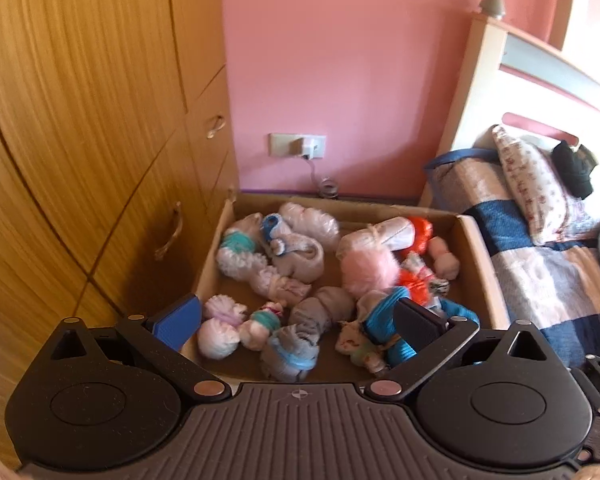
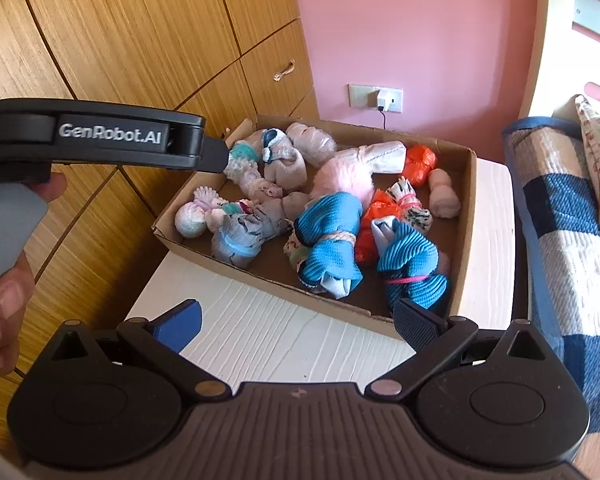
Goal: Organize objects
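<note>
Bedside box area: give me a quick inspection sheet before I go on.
Surface: white nightstand bears a cardboard box; its near part is bare.
Job's things: tied sock bundles fill the box, among them blue, orange and fluffy pink.
Clutter: nothing seen outside the box.
Grippers: left tongs open over the box's near edge, empty; right tongs open over the nightstand, empty.
Cables: charger in the wall socket, its cord dropping behind the box.
Surroundings: wooden wardrobe, pink wall, bed with patchwork quilt.
</note>
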The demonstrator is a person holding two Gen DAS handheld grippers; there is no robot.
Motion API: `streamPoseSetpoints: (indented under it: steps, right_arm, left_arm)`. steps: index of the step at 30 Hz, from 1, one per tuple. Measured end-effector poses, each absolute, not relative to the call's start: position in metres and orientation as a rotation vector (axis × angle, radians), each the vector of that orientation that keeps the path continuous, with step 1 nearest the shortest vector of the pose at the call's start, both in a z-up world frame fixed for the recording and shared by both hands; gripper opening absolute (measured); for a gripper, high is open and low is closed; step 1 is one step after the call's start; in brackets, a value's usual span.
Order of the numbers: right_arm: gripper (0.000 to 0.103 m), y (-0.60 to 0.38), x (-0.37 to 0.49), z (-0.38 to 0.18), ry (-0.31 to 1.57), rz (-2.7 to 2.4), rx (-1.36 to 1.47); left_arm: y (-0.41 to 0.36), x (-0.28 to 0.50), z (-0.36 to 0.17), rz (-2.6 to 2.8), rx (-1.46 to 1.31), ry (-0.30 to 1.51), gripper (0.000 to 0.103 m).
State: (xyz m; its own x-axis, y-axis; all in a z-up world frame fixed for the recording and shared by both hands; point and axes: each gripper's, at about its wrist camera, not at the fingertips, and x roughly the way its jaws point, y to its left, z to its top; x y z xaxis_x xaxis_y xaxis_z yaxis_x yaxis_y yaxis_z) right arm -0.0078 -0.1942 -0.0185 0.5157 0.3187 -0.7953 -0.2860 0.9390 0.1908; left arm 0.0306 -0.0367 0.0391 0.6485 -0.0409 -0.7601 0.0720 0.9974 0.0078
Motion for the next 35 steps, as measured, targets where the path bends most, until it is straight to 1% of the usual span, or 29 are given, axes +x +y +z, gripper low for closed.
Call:
streamPoseSetpoints:
  steps: [18, 24, 31, 35]
  right_arm:
    - [0.102, -0.192, -0.006, -0.016, 0.935, 0.347, 0.053]
    - [0.102, -0.192, -0.004, -0.017, 0.934, 0.333, 0.052]
    - [0.102, -0.192, -0.003, -0.019, 0.931, 0.33, 0.059]
    - [0.102, -0.192, -0.003, -0.019, 0.932, 0.333, 0.063]
  left_arm:
    - [-0.047, 0.037, 0.028, 0.021, 0.115, 0.944, 0.103]
    - [-0.042, 0.041, 0.027, -0.008, 0.035, 0.986, 0.103]
    - [-0.042, 0.042, 0.025, -0.001, 0.052, 0.986, 0.102]
    - [-0.039, 0.043, 0.025, 0.004, 0.037, 0.988, 0.099]
